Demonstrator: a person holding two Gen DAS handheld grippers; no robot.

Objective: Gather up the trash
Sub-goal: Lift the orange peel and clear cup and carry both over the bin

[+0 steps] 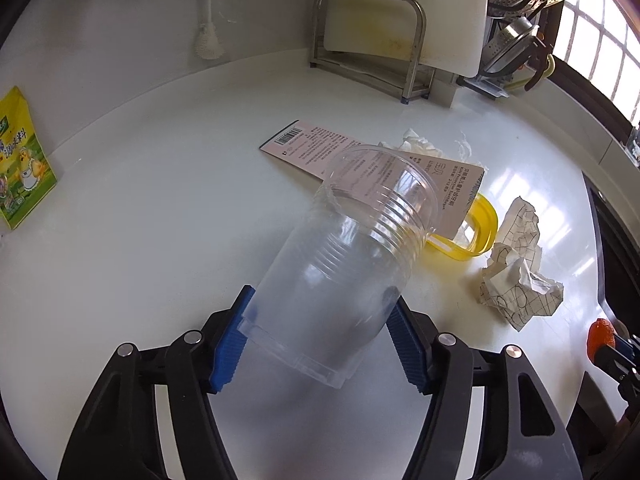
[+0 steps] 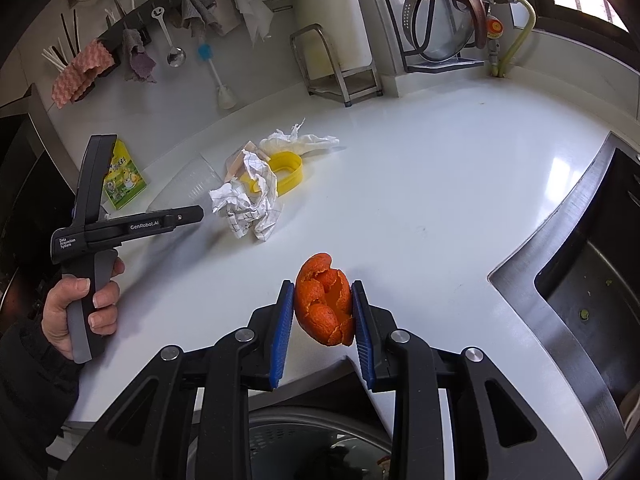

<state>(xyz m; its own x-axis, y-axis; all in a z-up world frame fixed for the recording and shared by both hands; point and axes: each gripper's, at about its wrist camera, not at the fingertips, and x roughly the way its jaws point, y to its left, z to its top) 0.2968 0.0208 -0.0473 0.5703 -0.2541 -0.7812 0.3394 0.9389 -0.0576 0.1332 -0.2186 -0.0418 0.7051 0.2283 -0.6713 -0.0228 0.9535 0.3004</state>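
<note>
Nearest, each claw already carries a piece of trash. In the left wrist view the left claw (image 1: 320, 332) is clamped on the clear plastic cup (image 1: 344, 264), its blue pads pressing the cup's base end from both sides, so the cup points mouth forward and tilted away over the white desk (image 1: 160, 208). Gripping the stiffer base, I judge, keeps the thin wall from buckling. In the right wrist view the right claw (image 2: 323, 320) is closed on the orange peel (image 2: 326, 302), squeezed between the pads and lifted clear of the desk. Below that claw, past the desk edge, a grey perforated bin (image 2: 288, 440) shows (likely where the trash goes, though I cannot be sure), so the peel looks held ready over it.

Farther out, the remaining trash lies loose on the desk, well apart from both claws: a crumpled grid-printed paper (image 1: 520, 264), just beside a yellow plastic ring (image 1: 478, 232), with a printed packaging card (image 1: 360, 160) resting partly over the ring and a crumpled white tissue (image 1: 420, 144) beyond it. These cluster ahead and right of the cup.

Off to the left edge lies a yellow seasoning packet (image 1: 24, 160). At the back wall a cutting board (image 1: 404, 12) leans in its steel rack (image 1: 364, 52), and a sink (image 2: 580, 300) sits to the right.
</note>
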